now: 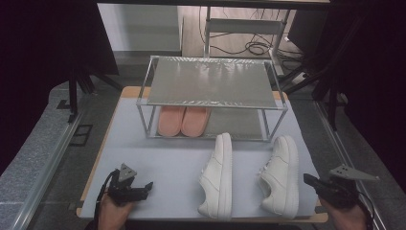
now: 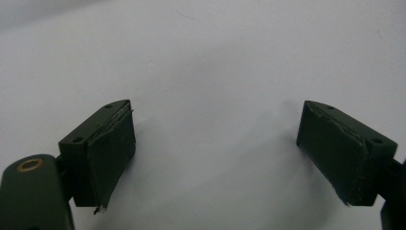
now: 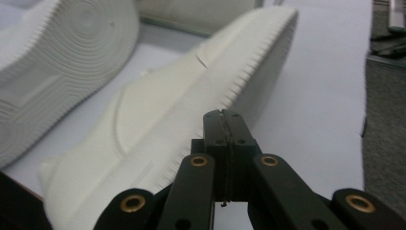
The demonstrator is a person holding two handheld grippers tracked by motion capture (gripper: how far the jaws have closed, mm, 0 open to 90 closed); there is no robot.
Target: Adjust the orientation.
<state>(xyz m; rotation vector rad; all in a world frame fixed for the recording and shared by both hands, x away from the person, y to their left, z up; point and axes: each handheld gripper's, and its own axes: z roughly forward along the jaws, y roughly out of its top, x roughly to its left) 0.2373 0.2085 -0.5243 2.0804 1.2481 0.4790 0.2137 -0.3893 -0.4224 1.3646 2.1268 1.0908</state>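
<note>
Two smooth white sneakers [image 1: 218, 177] show ridged soles.

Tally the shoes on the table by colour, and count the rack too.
White sneakers: 2, one lying on its side, the other beside it.
Pink slippers: 2, on the rack's lower shelf.
Metal rack: 1.
Total: 5.

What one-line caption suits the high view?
Two white sneakers lie on their sides before a rack sheltering pink slippers, grippers idle.
</note>
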